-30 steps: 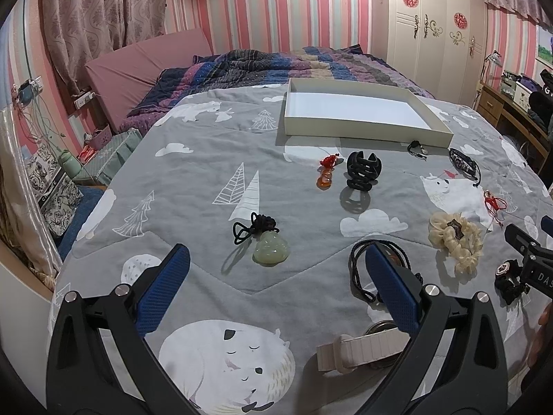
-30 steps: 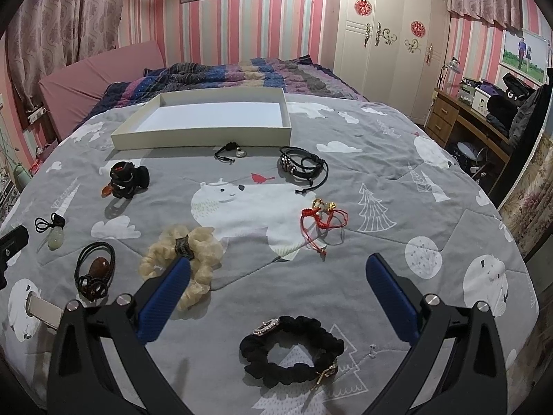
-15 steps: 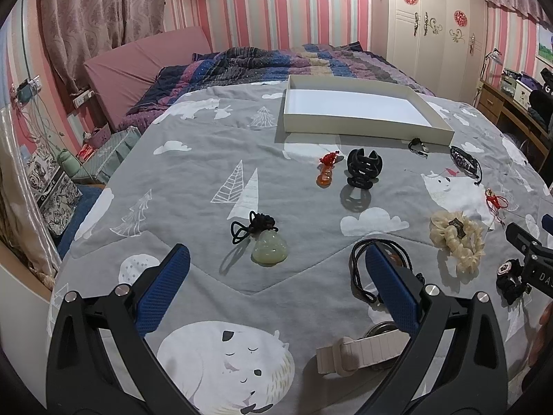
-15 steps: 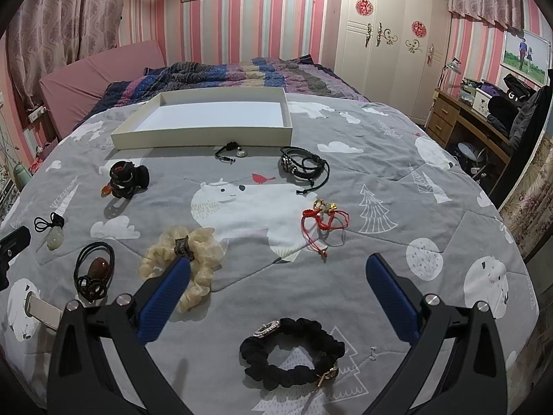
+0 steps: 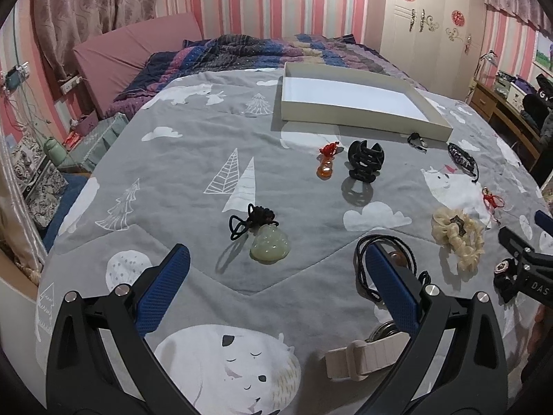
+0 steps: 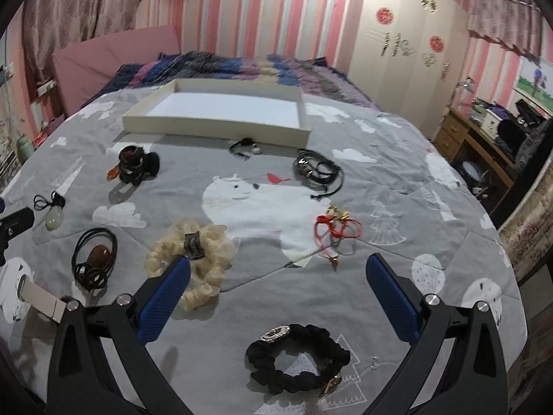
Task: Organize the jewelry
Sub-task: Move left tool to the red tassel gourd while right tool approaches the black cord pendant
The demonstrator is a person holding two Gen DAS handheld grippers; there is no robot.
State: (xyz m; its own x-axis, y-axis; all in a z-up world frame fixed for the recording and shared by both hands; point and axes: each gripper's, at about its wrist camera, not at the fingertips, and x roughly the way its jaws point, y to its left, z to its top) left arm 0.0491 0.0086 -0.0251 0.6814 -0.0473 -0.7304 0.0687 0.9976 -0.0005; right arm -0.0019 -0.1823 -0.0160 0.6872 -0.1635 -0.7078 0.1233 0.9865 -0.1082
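While both jaws are held wide open with nothing in them, the jade pendant [image 5: 270,247] is seen ahead between the left gripper [image 5: 273,290] jaws, and the black scrunchie [image 6: 298,359] between the right gripper [image 6: 276,288] jaws, near the bed's front edge.

Right hand-held gripper [image 5: 539,278] body: white letters "DAS", cut off at the frame edge.
Dark bag [image 5: 544,91] on the desk: a white "G", the rest unreadable.
Patterned box [image 5: 36,186] beside the bed: lettering too blurred to read.
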